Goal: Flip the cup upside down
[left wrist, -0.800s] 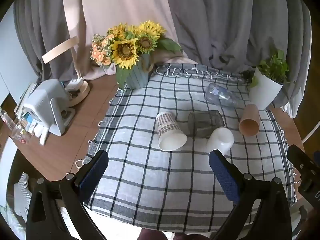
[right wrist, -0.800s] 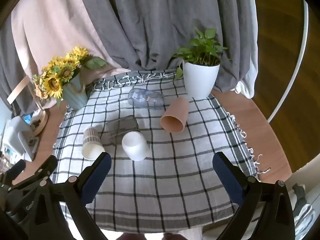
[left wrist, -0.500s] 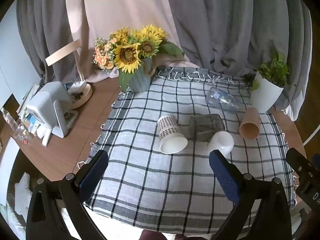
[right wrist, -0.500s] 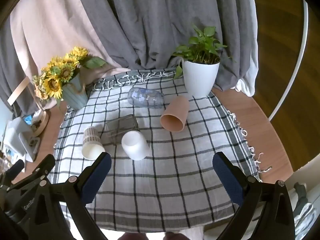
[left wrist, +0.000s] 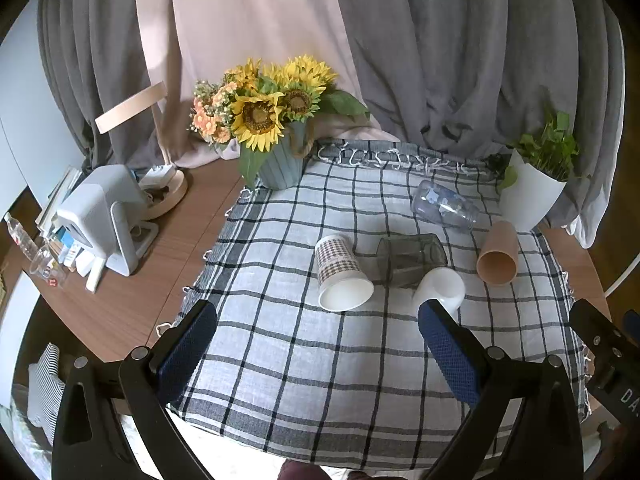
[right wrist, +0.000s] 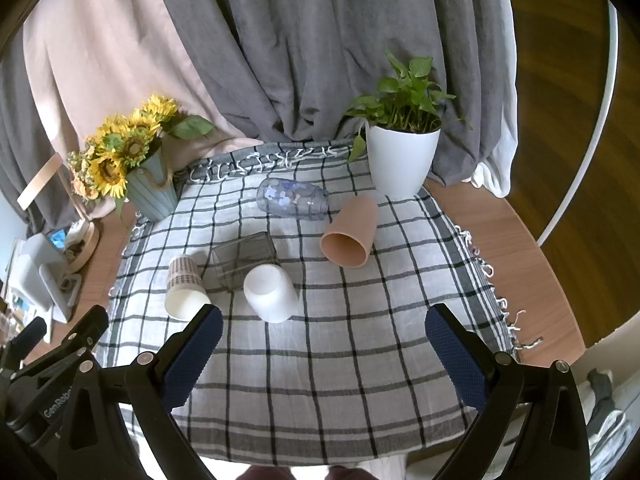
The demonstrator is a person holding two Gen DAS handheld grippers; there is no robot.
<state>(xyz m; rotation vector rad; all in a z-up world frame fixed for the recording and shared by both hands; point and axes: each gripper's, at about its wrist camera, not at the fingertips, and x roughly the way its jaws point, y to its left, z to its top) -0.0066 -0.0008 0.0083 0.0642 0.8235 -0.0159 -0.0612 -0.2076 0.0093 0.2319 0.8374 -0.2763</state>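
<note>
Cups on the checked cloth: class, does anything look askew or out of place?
Yes. All five lie tipped on their sides: houndstooth paper cup, smoky square glass, white plastic cup, terracotta cup, clear patterned glass. Nothing spilled.

Both wrist views above near table edge, facing curtains, sharing checked cloth (left wrist: 320,360) and fallen cups (right wrist: 272,292)

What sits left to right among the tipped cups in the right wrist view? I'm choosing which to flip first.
Checked-pattern paper cup → white plastic cup → terracotta-coloured cup. The clear and smoky grey ones overlap these, so I leave them out.
</note>
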